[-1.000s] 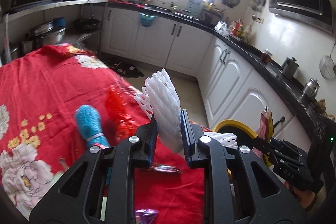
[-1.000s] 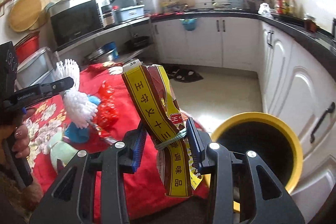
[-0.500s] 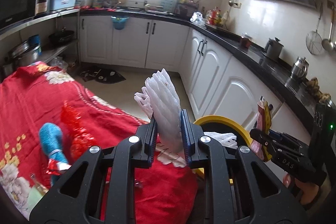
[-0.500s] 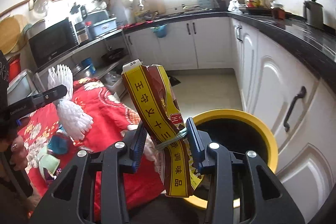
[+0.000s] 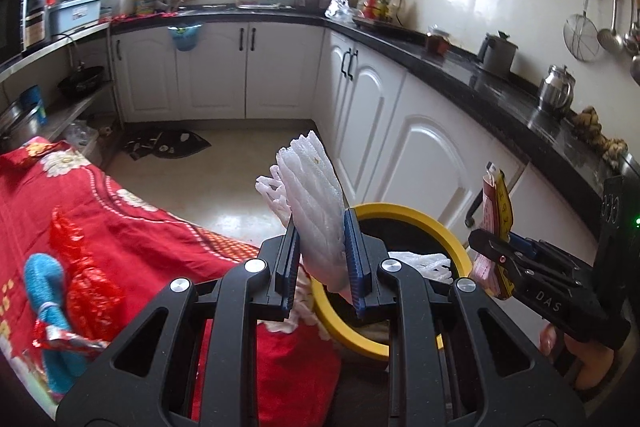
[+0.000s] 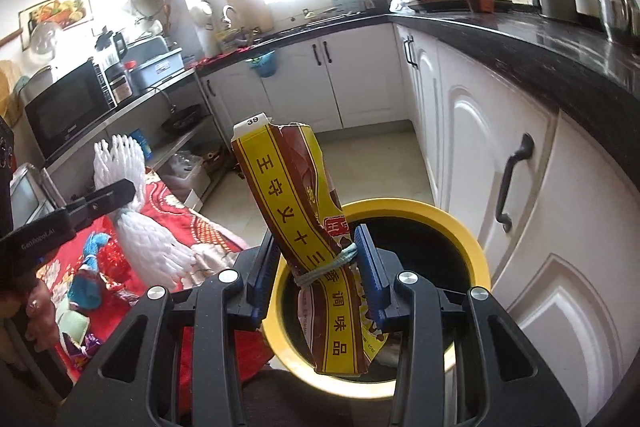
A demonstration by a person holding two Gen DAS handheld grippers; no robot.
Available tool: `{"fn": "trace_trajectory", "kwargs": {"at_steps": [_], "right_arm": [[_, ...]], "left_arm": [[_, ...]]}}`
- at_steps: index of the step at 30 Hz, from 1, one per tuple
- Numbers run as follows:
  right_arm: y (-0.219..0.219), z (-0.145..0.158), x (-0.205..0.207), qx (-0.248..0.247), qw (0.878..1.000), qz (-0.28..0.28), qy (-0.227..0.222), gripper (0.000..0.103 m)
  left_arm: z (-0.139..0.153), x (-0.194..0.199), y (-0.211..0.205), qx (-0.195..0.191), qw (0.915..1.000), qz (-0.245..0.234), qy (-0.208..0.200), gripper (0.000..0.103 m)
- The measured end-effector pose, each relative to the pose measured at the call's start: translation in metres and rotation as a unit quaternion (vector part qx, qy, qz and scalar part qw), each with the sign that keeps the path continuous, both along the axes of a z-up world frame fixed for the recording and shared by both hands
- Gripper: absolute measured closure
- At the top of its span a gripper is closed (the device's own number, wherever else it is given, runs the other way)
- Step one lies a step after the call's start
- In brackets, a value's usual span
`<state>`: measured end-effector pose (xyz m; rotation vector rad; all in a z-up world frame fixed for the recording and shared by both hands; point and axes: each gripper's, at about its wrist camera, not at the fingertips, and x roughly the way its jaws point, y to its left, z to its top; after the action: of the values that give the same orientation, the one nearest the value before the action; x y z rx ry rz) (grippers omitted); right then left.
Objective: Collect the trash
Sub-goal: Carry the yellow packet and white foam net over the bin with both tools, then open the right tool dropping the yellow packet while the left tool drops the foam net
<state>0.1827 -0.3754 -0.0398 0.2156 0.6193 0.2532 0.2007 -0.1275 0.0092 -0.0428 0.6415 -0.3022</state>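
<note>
My left gripper [image 5: 320, 263] is shut on a white foam fruit net [image 5: 314, 187] and holds it upright at the near rim of a yellow-rimmed black trash bin [image 5: 404, 213]. My right gripper [image 6: 316, 267] is shut on a yellow and brown seasoning packet [image 6: 296, 203], tied with a string, and holds it over the bin [image 6: 460, 231]. The packet also shows at the right of the left wrist view [image 5: 496, 207], and the foam net at the left of the right wrist view [image 6: 136, 211].
A table with a red flowered cloth [image 5: 132, 223] lies to the left, with a blue net [image 5: 44, 279], red foil wrappers [image 5: 84, 267] and other scraps on it. White cabinets [image 6: 500, 155] under a black counter [image 6: 532, 43] stand close behind the bin. Another foam net [image 5: 424, 261] lies inside the bin.
Both grippers have moved right from over the table toward the bin, each still holding its item. The bin now sits right under both.
</note>
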Motion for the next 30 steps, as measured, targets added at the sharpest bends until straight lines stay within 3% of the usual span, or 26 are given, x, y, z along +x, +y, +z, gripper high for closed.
{"fn": "trace_trajectory", "kwargs": {"at_steps": [20,23,25,30], "right_arm": [[-0.015,-0.038,0.037,-0.009,0.999,-0.024,0.047,0.065],[-0.019,-0.039,0.036,-0.008,0.998,-0.033,0.049,0.062],[-0.021,-0.039,0.034,-0.011,0.998,-0.039,0.047,0.054],[-0.02,-0.033,0.029,-0.013,0.998,-0.044,0.039,0.048]], "left_arm": [[-0.051,0.043,-0.046,0.016,0.9973,-0.02,0.069,0.084],[-0.054,0.045,-0.047,0.011,0.9971,-0.019,0.073,0.074],[-0.055,0.045,-0.046,0.01,0.9972,-0.017,0.072,0.06],[-0.053,0.042,-0.037,-0.003,0.9973,-0.006,0.074,0.048]]}}
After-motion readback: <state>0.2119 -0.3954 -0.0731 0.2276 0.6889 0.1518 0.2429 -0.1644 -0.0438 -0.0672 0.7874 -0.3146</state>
